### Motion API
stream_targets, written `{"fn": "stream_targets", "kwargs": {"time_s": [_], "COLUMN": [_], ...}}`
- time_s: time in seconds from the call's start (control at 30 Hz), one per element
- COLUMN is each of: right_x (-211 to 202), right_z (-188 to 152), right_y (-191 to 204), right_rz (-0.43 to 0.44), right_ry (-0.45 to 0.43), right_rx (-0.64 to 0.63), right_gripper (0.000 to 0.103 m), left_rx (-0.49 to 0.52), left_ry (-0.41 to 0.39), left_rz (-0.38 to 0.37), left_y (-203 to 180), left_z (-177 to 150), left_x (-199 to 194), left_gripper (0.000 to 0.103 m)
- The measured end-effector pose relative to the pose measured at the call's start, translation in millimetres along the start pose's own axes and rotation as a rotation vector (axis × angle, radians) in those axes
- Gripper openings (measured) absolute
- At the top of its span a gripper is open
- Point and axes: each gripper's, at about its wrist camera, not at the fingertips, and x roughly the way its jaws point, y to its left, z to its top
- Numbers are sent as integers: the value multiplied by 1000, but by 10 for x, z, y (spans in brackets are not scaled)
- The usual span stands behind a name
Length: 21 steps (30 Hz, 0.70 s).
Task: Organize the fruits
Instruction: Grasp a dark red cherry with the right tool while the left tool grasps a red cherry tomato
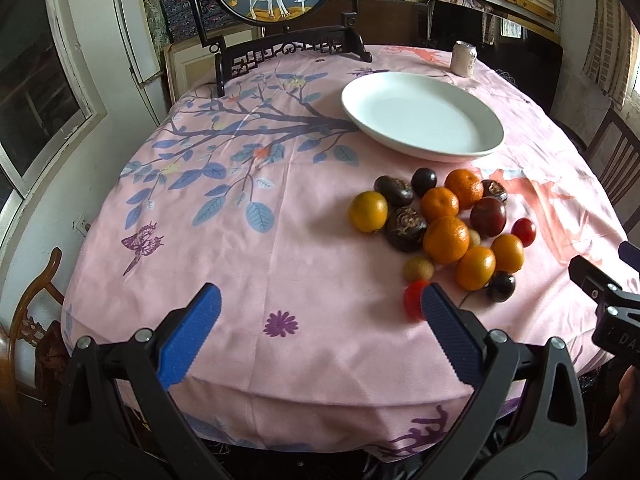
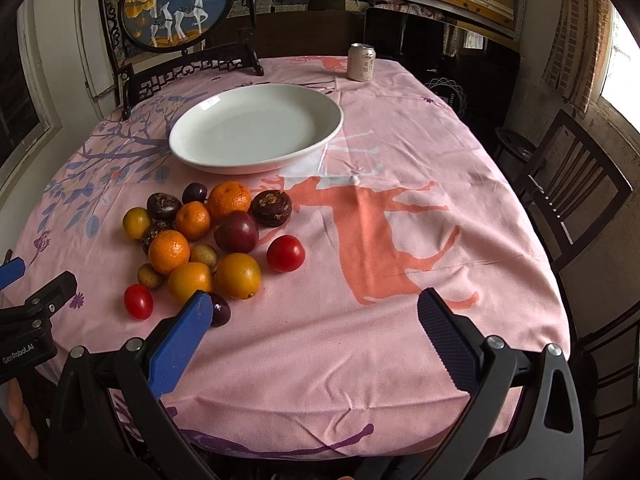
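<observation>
Fruits [image 2: 200,240], small, round and apt to roll or bruise, are heaped on the counter [image 2: 400,340] at six o'clock of the plate [image 2: 256,128], best pinched lightly across their middles by the left gripper [image 1: 320,304] or right gripper [image 2: 316,312], both released and holding nothing.

The tablecloth [image 2: 400,340] is pink, with blue leaves and purple branches on the left and an orange-red deer on the right. The plate [image 2: 256,130] is plain white; the fruits [image 2: 200,240] are orange, yellow, red and dark purple-brown. The far can [image 2: 361,62] seems pale pink-white, and both grippers have blue finger pads [image 2: 180,354].
</observation>
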Motion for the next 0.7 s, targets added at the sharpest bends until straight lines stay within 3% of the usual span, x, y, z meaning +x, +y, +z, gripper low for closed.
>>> {"fn": "stream_targets", "kwargs": {"time_s": [0.1,0.13,0.17,0.27,0.33,0.5,0.7], "right_x": [114,136,172,304,384,580,518], "right_z": [-114,-149,-177,-223,-227,-165,-171], "right_y": [95,135,195,367,438,491,402], "right_rz": [136,185,223,284,293,298,285], "right_ry": [41,44,53,104,114,112,87], "right_rx": [-41,-50,-63,-110,-123,-117,-111], "right_gripper": [101,94,78,53,43,30,30], "left_rx": [-12,-16,-17,-24,-24,-22,-7], "left_ry": [53,69,85,112,118,121,113], "left_rz": [6,-1,-8,-31,-42,-64,-121], "left_y": [111,126,134,136,117,82,-64], "left_z": [-124,-151,-178,-213,-216,-204,-140], "left_x": [117,150,186,257,275,292,332], "left_gripper": [101,101,101,101,101,101,101]}}
